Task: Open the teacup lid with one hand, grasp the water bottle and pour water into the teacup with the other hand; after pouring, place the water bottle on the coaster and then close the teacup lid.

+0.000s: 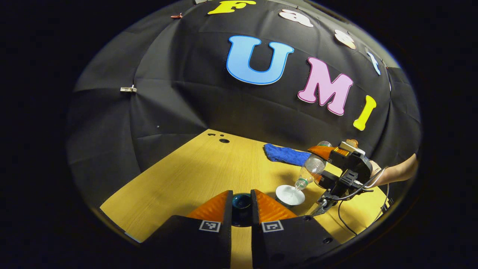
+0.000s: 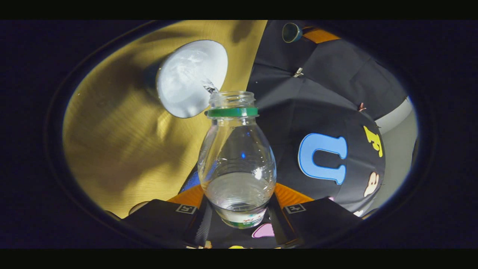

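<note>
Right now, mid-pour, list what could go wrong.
1. The bottle is tipped steeply over the cup; its mouth sits by the rim, so water could run onto the table.
2. The left gripper holds the lid low beside the cup; drifting right could bump it.
3. The smooth bottle could slip in the right gripper.

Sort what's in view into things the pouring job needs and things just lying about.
In use: water bottle, tipped over the teacup by the right gripper; teacup lid between the left gripper's fingers.

Lying about: blue cloth on the table.
</note>
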Motion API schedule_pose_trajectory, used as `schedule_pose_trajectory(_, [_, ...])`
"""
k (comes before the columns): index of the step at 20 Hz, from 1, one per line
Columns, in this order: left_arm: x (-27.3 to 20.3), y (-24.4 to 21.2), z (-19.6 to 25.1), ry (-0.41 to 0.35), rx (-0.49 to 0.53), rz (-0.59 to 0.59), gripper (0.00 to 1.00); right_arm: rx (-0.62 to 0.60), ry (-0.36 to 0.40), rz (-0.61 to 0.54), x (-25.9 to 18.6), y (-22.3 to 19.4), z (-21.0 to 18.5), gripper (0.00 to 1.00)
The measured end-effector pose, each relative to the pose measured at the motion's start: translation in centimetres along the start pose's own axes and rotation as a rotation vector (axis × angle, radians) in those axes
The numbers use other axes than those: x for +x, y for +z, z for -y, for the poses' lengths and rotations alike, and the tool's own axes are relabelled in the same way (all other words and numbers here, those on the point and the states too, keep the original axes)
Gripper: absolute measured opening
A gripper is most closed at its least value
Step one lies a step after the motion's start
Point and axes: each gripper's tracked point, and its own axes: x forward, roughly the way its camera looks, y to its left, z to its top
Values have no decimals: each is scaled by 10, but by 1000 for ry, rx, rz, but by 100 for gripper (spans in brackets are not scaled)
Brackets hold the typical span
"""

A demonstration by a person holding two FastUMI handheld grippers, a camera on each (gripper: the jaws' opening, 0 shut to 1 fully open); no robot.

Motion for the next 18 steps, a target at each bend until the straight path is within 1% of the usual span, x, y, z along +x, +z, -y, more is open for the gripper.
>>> schedule_pose_trajectory(1, [1,0,0,0,-1,3,25,-9,0,7,0,2,1,70])
schedule_pose_trajectory(4, [1,1,-1,6,-3,7,25,-28,1,13,1,-1,2,69])
schedule_pose_trajectory(5, [1,1,-1,7,-5,8,25,-34,2,12,1,-2,3,66])
schedule_pose_trajectory(6, [1,2,-1,7,-6,9,25,-39,2,14,3,-3,5,70])
schedule_pose_trajectory(12, [1,4,-2,14,-4,14,25,-72,-1,46,4,0,11,70])
schedule_pose_trajectory(13, [1,4,-2,16,-3,15,29,-72,0,51,4,0,11,70])
schedule_pose_trajectory(14, [0,5,-2,18,-2,15,25,-69,4,51,4,0,10,70])
schedule_pose_trajectory(15, [-1,4,-2,19,-2,16,25,-69,8,52,5,2,8,69])
schedule_pose_trajectory(16, [-1,5,-3,21,-2,16,25,-72,7,52,5,3,8,66])
schedule_pose_trajectory(17, [-1,3,-3,23,-3,15,25,-72,11,50,5,2,8,69])
schedule_pose_trajectory(18, [-2,4,-2,24,-4,16,26,-70,13,46,5,1,8,70])
